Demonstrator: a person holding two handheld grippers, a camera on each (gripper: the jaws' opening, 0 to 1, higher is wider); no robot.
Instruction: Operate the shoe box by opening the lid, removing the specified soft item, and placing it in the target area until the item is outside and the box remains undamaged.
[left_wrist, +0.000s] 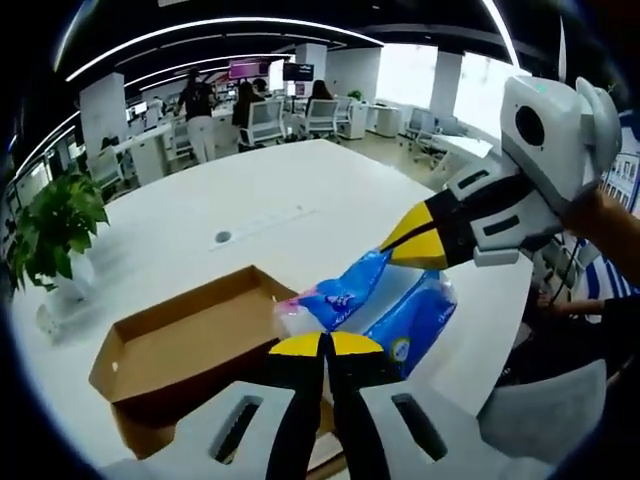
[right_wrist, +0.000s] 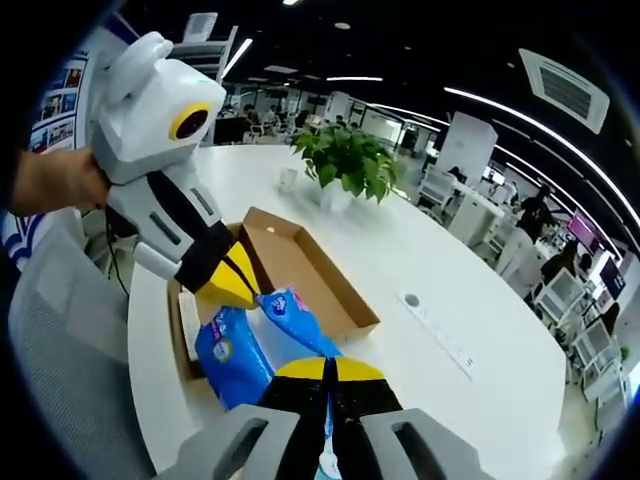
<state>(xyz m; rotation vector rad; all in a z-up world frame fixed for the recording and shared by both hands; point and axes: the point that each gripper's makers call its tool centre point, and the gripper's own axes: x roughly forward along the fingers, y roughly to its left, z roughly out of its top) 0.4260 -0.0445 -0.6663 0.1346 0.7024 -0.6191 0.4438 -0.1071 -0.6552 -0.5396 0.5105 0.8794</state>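
Two grippers meet on one blue soft pack (left_wrist: 400, 310) over a white table (left_wrist: 250, 215). In the left gripper view, the left gripper (left_wrist: 325, 345) rises from 6 o'clock with its yellow-tipped jaws pressed together on the near edge of the pack, which sits just past them toward 1 o'clock. The right gripper (left_wrist: 418, 243) enters from 2 o'clock, a hand (left_wrist: 600, 215) behind it, and its yellow tips pinch the far corner of the same pack. At 9 o'clock from the pack lies the open cardboard shoe box (left_wrist: 190, 345), brown inside, the pack's clear end touching or overhanging its near corner. A potted plant (left_wrist: 55, 235) stands at 9 o'clock on the table's edge; office chairs (left_wrist: 265, 120) and standing people (left_wrist: 198, 105) fill the background at 11 and 12 o'clock. In the right gripper view, the right gripper (right_wrist: 328, 370) comes up from 6 o'clock, jaws clamped on the pack (right_wrist: 240, 355), which spreads toward 10 o'clock. The left gripper (right_wrist: 232, 285) reaches down from 10 o'clock, held by a hand (right_wrist: 55, 180), its tips clenched on the pack's upper end. The box (right_wrist: 300, 265) lies behind at 12 o'clock, with the plant (right_wrist: 345, 160) beyond it. A grey chair back (right_wrist: 60, 340) crowds the table edge at 8 o'clock.
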